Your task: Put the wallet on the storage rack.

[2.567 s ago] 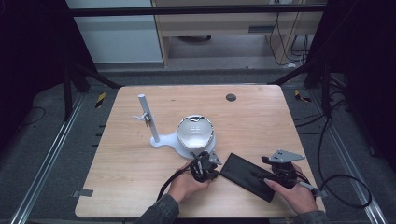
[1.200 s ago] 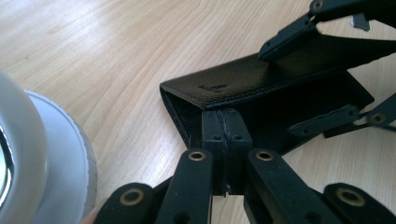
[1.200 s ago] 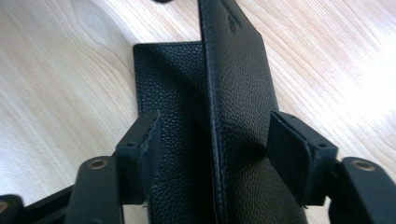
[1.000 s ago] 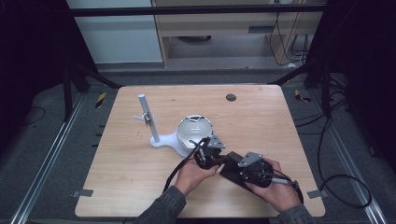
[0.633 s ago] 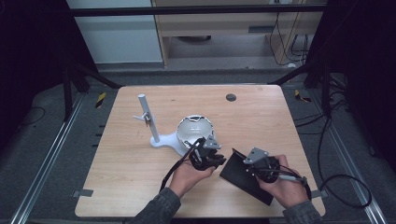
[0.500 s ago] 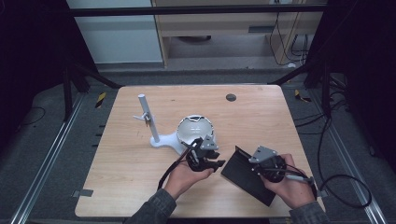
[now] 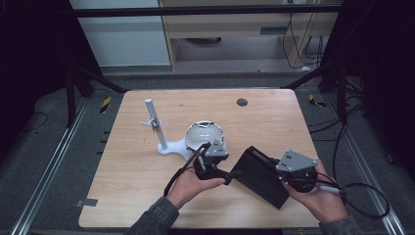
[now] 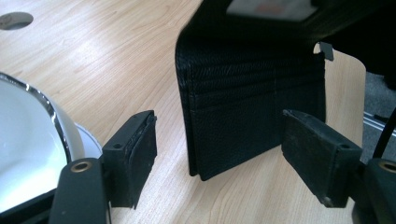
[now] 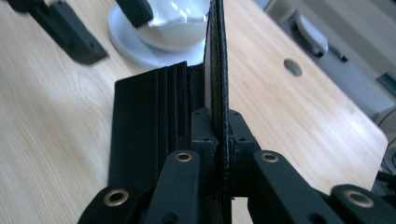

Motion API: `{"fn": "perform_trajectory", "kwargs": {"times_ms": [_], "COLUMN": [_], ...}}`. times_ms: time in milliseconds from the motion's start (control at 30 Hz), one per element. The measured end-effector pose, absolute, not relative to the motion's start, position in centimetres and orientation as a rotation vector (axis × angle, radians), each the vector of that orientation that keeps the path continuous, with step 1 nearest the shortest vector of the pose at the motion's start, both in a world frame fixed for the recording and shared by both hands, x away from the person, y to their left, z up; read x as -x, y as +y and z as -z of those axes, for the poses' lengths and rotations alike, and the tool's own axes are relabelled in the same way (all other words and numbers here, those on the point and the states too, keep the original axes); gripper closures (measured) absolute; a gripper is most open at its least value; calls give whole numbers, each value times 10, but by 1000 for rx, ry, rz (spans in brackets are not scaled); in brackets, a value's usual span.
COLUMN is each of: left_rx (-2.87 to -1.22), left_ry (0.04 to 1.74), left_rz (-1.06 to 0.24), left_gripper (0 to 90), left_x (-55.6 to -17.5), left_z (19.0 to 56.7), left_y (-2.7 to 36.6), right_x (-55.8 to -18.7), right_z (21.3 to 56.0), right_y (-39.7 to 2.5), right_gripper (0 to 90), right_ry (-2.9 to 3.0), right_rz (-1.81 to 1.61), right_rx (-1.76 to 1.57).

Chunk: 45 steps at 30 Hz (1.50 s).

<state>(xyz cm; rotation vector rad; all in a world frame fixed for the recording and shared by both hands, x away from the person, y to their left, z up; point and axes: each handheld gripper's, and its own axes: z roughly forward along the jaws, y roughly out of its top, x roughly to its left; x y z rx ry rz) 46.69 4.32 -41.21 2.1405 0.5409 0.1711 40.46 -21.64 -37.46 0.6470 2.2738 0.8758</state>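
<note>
A black wallet lies near the table's front edge, right of middle. My right gripper is shut on its upper flap, which stands on edge above the lower half with its card slots. In the high view the right gripper sits at the wallet's right end. My left gripper is at the wallet's left corner. Its jaws stand open in the left gripper view, and the wallet lies just beyond them with nothing between them.
A white dome on a round base stands just behind the left gripper, with a thin white post to its left. A cable hole sits at the table's far middle. The table's right edge is close behind the wallet.
The right gripper moved left onto the flat wallet, took its top flap and drew it up and back to the right. The left hand shifted slightly toward the dome.
</note>
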Motion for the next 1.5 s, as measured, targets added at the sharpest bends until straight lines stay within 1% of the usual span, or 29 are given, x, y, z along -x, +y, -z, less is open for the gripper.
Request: {"fn": "perform_trajectory", "kwargs": {"times_ms": [233, 400, 533, 567, 667, 700, 733, 767, 800, 833, 900, 1000, 1033, 1233, 1367, 1400, 1433, 1467, 1500], "left_rx": [-2155, -2145, -2151, -2151, -2149, -2151, -2155, -2154, -2161, -2168, -2171, -2146, -2132, -2153, -2161, -2165, -2166, -2166, -2177], "left_ry": [507, 514, 525, 525, 535, 528, 519, 513, 506, 492, 490, 513, 524, 523, 520, 522, 522, 521, 516], "left_rz": [-170, -172, -117, -117, -58, -30, -11, -3, 1, -1, 15, 46, 47, -46, -88, -96, -106, -113, -129], "left_gripper": [246, 237, 234, 242, 263, 303, 383, 383, 418, 524, 596, 759, 784, 805, 809, 810, 810, 810, 810], "left_x": [-470, -477, -488, -488, -494, -495, -495, -495, -495, -494, -493, -492, -491, -484, -483, -483, -483, -483, -483], "left_z": [408, 406, 408, 408, 410, 410, 409, 408, 407, 406, 403, 398, 396, 381, 369, 367, 364, 361, 358], "left_y": [39, 36, 32, 32, 31, 30, 30, 29, 30, 30, 31, 35, 36, 39, 41, 41, 42, 42, 43], "right_x": [-401, -398, -397, -397, -396, -396, -397, -397, -397, -397, -397, -398, -398, -399, -401, -402, -403, -403, -403], "right_z": [362, 354, 349, 349, 348, 348, 348, 348, 349, 349, 352, 357, 359, 367, 373, 376, 378, 380, 380], "right_y": [-223, -228, -228, -228, -227, -227, -227, -227, -227, -227, -227, -228, -228, -229, -226, -223, -222, -220, -220], "right_gripper": [846, 846, 846, 846, 846, 846, 845, 845, 845, 845, 844, 843, 841, 823, 769, 718, 692, 668, 668], "right_ry": [2232, 2209, 2201, 2201, 2194, 2192, 2190, 2190, 2188, 2189, 2194, 2206, 2209, 2228, 2244, 2254, 2261, 2266, 2266], "right_rz": [-986, -1082, -1121, -1121, -1147, -1153, -1155, -1155, -1158, -1163, -1161, -1147, -1147, -1123, -1116, -1124, -1128, -1129, -1129], "right_rx": [-615, -597, -574, -574, -557, -550, -547, -547, -545, -541, -538, -534, -534, -540, -546, -551, -554, -555, -555]}}
